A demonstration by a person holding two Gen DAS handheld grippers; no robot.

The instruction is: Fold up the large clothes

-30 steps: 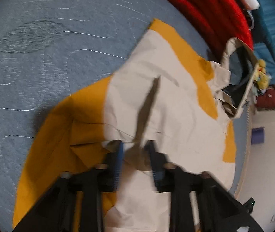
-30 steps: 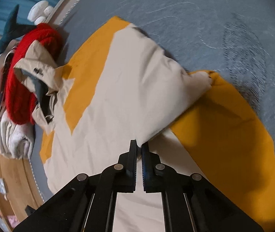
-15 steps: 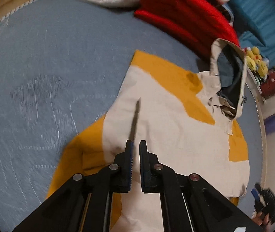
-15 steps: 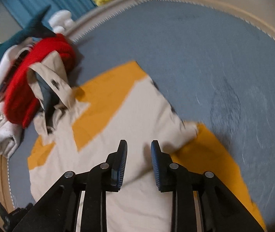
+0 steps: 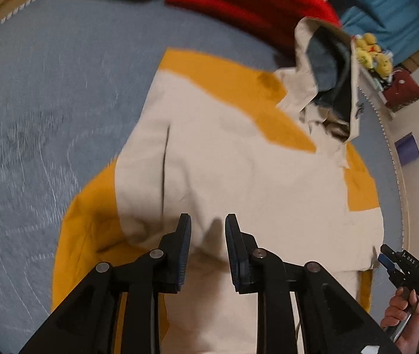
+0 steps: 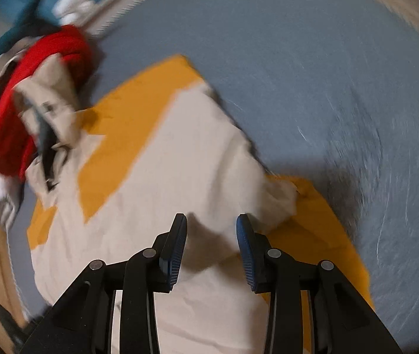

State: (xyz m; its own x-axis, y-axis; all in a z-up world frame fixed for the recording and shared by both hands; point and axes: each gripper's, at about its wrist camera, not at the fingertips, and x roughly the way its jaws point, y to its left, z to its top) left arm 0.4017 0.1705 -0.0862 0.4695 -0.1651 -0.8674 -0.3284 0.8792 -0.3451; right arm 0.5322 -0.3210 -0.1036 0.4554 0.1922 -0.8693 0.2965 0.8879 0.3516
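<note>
Two grippers hang over one cream-and-mustard hooded jacket (image 5: pixel 239 153), which lies spread flat on a blue-grey quilted bedspread (image 5: pixel 47 103). Neither has hold of it. The left gripper (image 5: pixel 208 224) has its jaws a little apart and opening, only air between them and the cloth lying below; the right gripper (image 6: pixel 212 224) stands wider, also opening, likewise with nothing between its jaws.

Only the left wrist view shows the other tool from outside, at the lower right edge, with a person's hand (image 5: pixel 401 309) wrapped round its handle. It also shows yellow plush toys (image 5: pixel 371 53) beyond the hood (image 5: pixel 327 67), and a purple box (image 5: pixel 407 149) on the pale floor.

The right wrist view, more blurred, shows the sleeve folded across the jacket's body (image 6: pixel 274 194). Both views catch a red garment (image 6: pixel 62 56) heaped past the hood, pale folded cloth beside it, and the bed's corded edge.
</note>
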